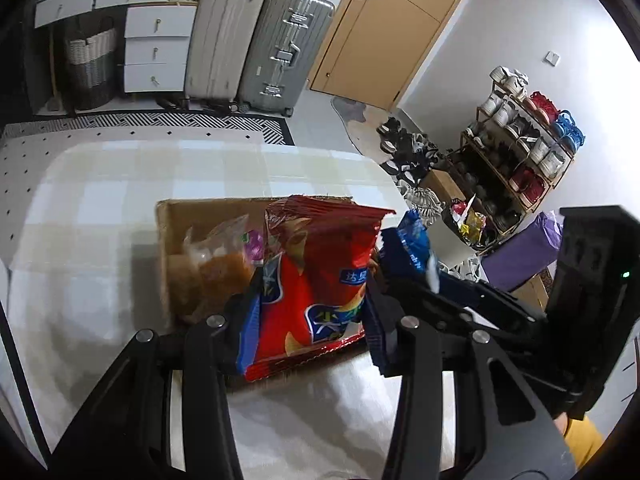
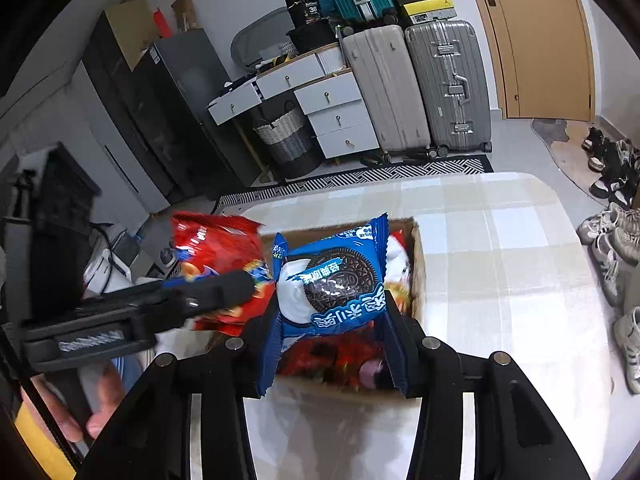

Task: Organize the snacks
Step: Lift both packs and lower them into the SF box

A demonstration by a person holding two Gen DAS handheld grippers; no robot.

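Gripping red chip bag (image 1: 312, 280), blue cookie-picture packet (image 2: 332, 284), Chinese lettering both

White "36" on black box (image 2: 307, 9) atop the drawers; Chinese characters, upside down, white on blue cookie packet (image 2: 334, 280), sandwich-cookie picture beside them; partial Chinese characters on blue badge of red chip bag (image 1: 316, 280); rest illegible.

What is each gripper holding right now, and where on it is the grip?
The left gripper pinches the red chip bag by its two side edges, low down. The right gripper clamps the blue cookie pack by both crimped side edges.
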